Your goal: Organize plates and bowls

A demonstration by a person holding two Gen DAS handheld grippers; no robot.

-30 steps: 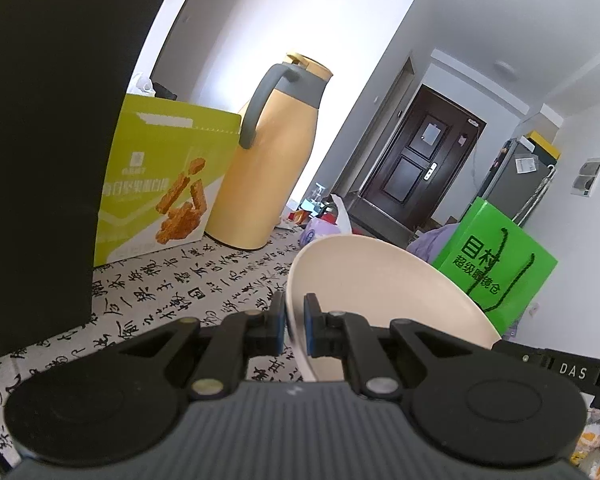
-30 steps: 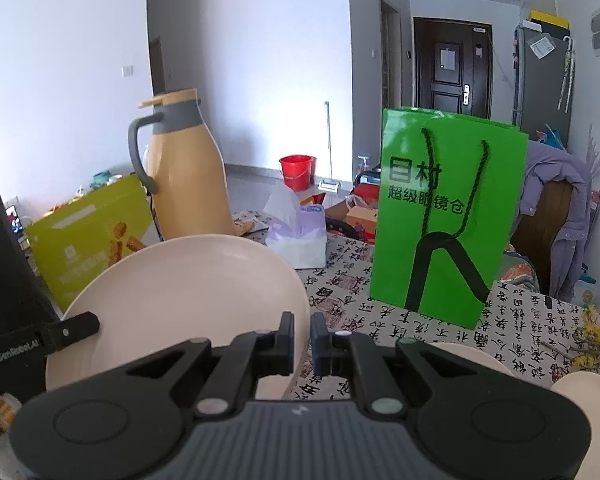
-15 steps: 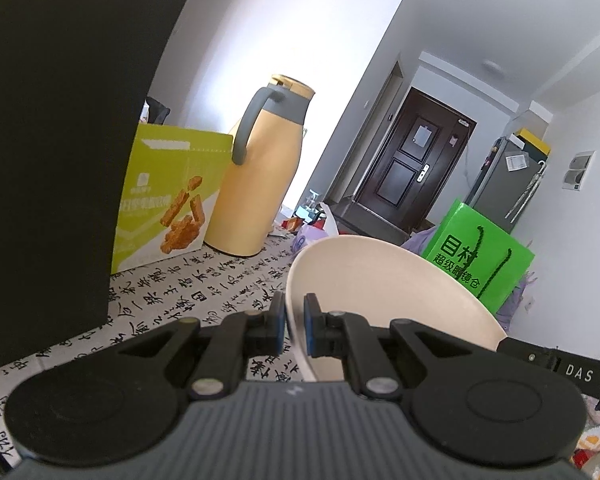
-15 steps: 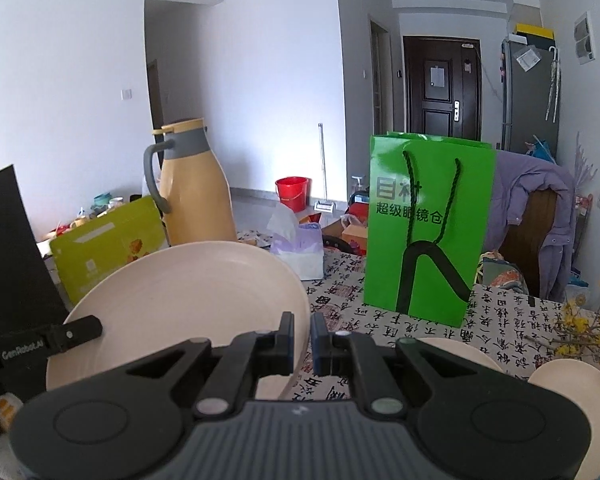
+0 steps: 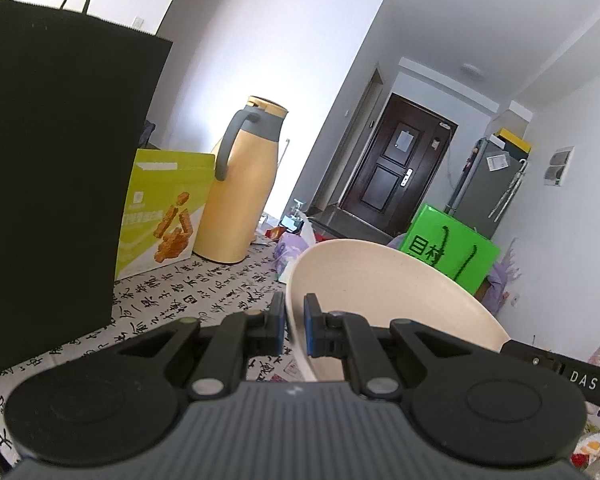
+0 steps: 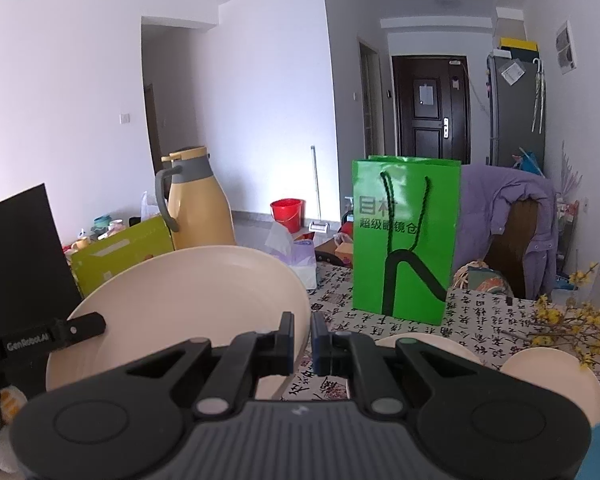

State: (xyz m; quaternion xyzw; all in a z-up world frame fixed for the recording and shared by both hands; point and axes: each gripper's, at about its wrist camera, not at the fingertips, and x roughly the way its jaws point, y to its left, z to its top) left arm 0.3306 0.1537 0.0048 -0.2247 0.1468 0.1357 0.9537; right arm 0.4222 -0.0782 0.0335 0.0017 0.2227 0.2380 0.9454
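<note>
Plate (image 5: pixel 384 296), cream, matte, round with a shallow raised rim, is held above the calligraphy-print tablecloth (image 5: pixel 204 284), pinched on opposite rims by left gripper (image 5: pixel 294 328) and right gripper (image 6: pixel 302 338). Green glossy bag (image 6: pixel 406 240) reads "目村 超级眼镜仓"; left gripper's side bar reads "GenRobot.AI", right's "DAS".

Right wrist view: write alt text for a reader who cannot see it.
The right tongs clamp the rim of a cream plate held above a calligraphy-print tablecloth, the left tongs gripping its far edge. Behind stand a green paper bag and a yellow thermos jug.
</note>
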